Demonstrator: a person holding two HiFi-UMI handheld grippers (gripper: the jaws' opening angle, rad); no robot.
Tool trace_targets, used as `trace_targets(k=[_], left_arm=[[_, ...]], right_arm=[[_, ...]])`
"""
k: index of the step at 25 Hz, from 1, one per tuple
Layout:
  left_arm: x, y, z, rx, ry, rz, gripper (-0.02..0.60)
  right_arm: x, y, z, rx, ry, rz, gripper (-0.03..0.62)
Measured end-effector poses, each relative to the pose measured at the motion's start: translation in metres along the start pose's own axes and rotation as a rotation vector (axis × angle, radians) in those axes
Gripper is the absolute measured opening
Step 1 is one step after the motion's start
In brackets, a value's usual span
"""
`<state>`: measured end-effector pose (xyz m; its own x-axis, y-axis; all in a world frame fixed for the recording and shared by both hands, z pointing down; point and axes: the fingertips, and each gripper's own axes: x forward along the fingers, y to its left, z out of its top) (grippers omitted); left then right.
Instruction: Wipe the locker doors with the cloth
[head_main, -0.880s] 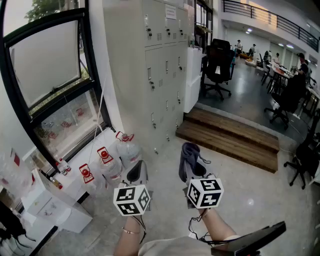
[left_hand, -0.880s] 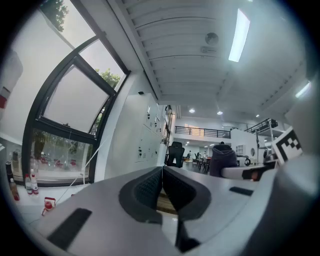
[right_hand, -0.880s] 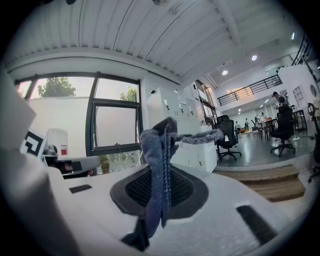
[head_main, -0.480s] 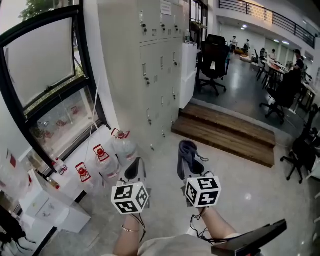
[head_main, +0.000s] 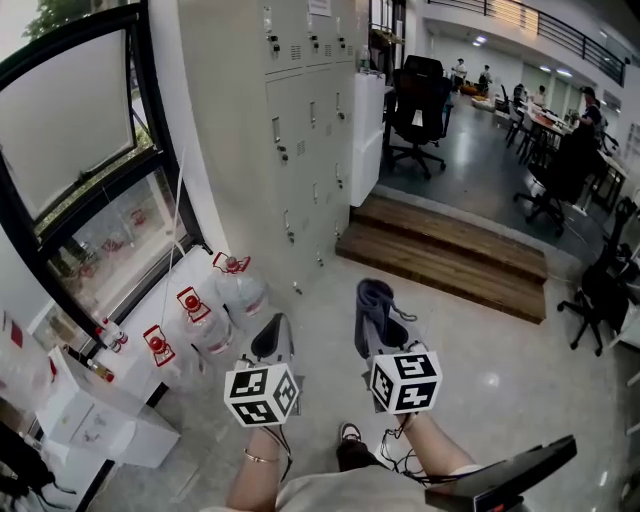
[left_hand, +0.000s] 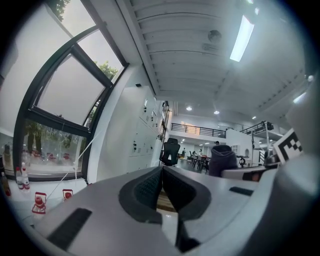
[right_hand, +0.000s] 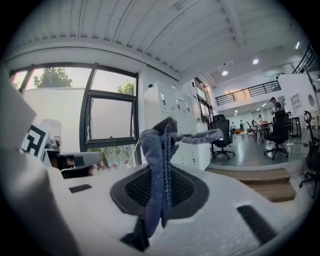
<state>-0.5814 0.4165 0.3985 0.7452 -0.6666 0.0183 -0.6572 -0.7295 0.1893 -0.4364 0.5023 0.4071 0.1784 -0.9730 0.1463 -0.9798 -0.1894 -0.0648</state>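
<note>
Grey locker doors (head_main: 300, 130) with small handles stand along the wall ahead and to the left; they also show as lockers (left_hand: 142, 147) and lockers (right_hand: 172, 120). My right gripper (head_main: 376, 325) is shut on a blue-grey cloth (head_main: 378, 310), which sticks up from the jaws as cloth (right_hand: 161, 170). My left gripper (head_main: 272, 343) is shut with nothing in it, jaws pressed together (left_hand: 161, 187). Both grippers hang over the floor, well short of the lockers.
Water jugs (head_main: 215, 310) with red caps stand by the window (head_main: 80, 150) at left. A white box (head_main: 95, 420) sits lower left. Wooden steps (head_main: 440, 260) lead up to an office area with a black chair (head_main: 415, 100) and people at desks. A shoe (head_main: 352, 450) shows below.
The view has moved forward and a little right, so the lockers and steps sit nearer. Both grippers keep their pose, the cloth still held.
</note>
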Motion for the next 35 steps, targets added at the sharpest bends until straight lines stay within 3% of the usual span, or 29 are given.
trace_targets(k=[10,25,35], left_arm=[[0.089,0.015,0.004,0.018,-0.006,0.005,0.009],[0.263,0.030,0.038,0.044,-0.019,0.062,0.009],[0.349,0.047,0.028,0.020,-0.010,0.076,0.009]], right_arm=[[0.079,-0.046,0.009,0.028,0.003,-0.004,0.041],[0.232,-0.141,0.059,0.056,-0.014,0.051,0.043],[0.312,-0.183,0.053,0.041,0.035,0.070,0.043]])
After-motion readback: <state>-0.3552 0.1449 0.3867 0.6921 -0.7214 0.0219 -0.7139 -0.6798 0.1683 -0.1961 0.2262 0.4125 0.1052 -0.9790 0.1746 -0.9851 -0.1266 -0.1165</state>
